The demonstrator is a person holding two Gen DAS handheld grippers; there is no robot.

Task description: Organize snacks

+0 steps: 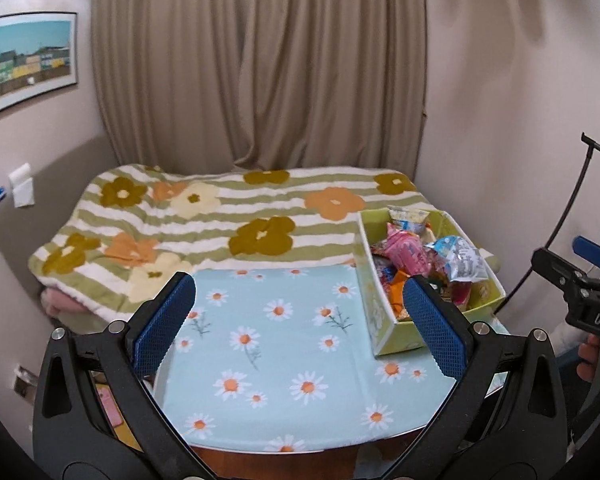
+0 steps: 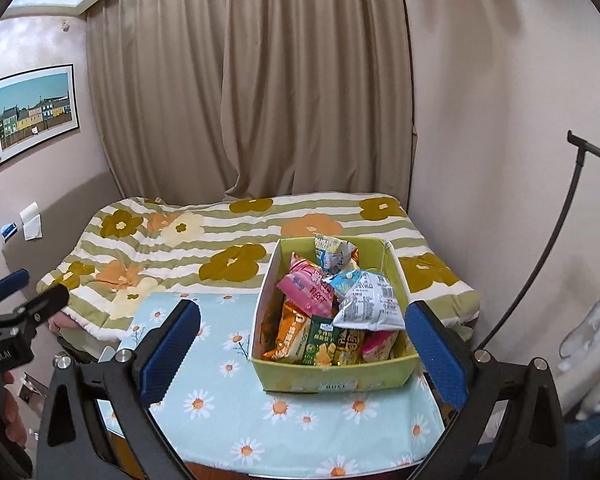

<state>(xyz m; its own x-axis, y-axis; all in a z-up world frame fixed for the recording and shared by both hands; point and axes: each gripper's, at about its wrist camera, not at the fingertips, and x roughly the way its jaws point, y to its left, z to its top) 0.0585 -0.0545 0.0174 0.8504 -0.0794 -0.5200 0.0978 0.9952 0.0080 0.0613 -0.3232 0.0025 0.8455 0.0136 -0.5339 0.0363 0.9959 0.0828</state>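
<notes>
Sitting on the worktop (image 2: 284, 436) is a yellow-green box (image 2: 332, 376) full of snacks (image 2: 332, 312). The snacks are small shiny bags piled on top of each other. A pink bag (image 2: 306, 290) lies in the middle, a white bag (image 2: 370, 302) is beside it on the right, and an orange bag (image 2: 290, 334) and a green bag (image 2: 320, 342) stand near the front wall. The box is on the right side of the worktop, which has a blue cloth with daisies (image 1: 276, 344). Behind it is a bed with a flower blanket (image 1: 204, 224). The left gripper (image 1: 300, 316) is spread apart and holds nothing. The right gripper (image 2: 302, 344) is spread apart too, with the box between its fingers but not touching them.
</notes>
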